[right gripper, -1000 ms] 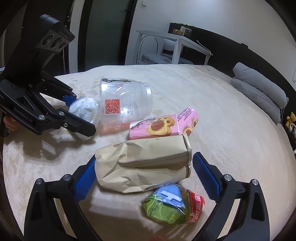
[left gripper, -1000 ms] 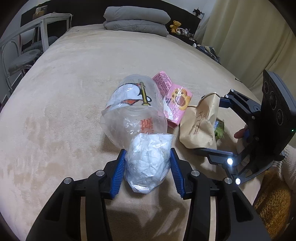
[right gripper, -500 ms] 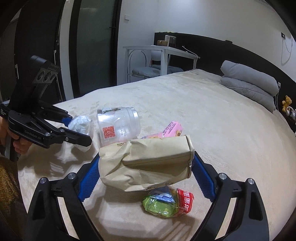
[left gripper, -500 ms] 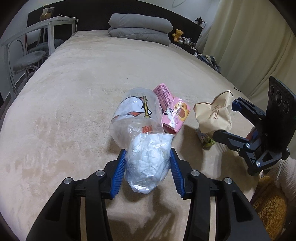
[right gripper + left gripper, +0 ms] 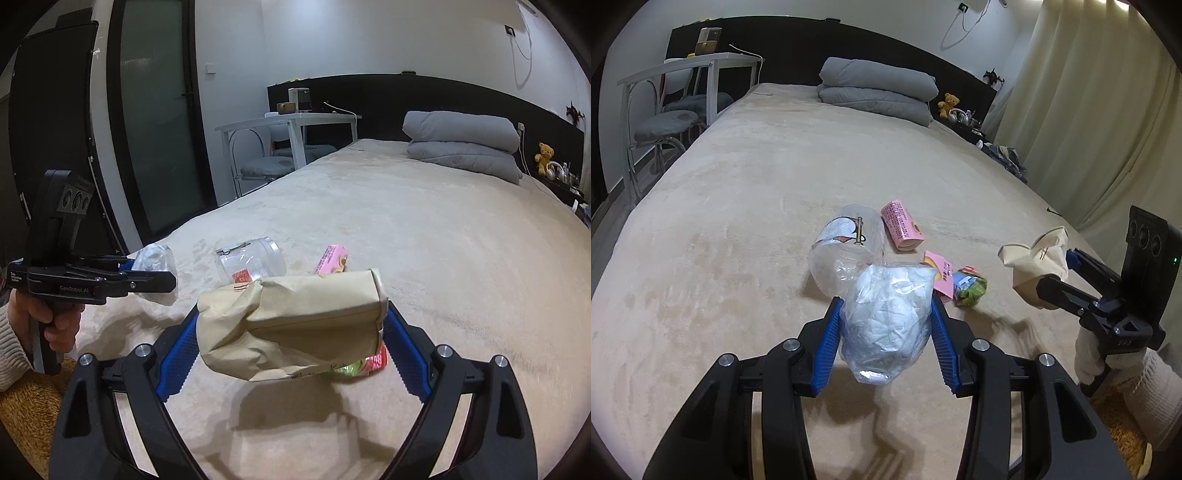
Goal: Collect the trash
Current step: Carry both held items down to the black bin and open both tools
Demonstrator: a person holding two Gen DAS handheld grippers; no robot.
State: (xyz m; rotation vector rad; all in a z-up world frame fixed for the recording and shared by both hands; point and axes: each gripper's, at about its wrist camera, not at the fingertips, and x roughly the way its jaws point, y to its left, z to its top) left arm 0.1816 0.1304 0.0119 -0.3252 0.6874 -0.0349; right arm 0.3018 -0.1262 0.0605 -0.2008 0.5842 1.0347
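Right gripper (image 5: pixel 291 347) has our crumpled brown paper bag (image 5: pixel 291 325) pinched across wide jaws, up off the bed (image 5: pixel 738 221); left gripper (image 5: pixel 884 339) squeezes the clear plastic bag of tissue (image 5: pixel 886 325). Clear jar (image 5: pixel 846 247), pink box (image 5: pixel 901 230) and green wrapper (image 5: pixel 969 291) sit mid-bed, well clear of the edges.
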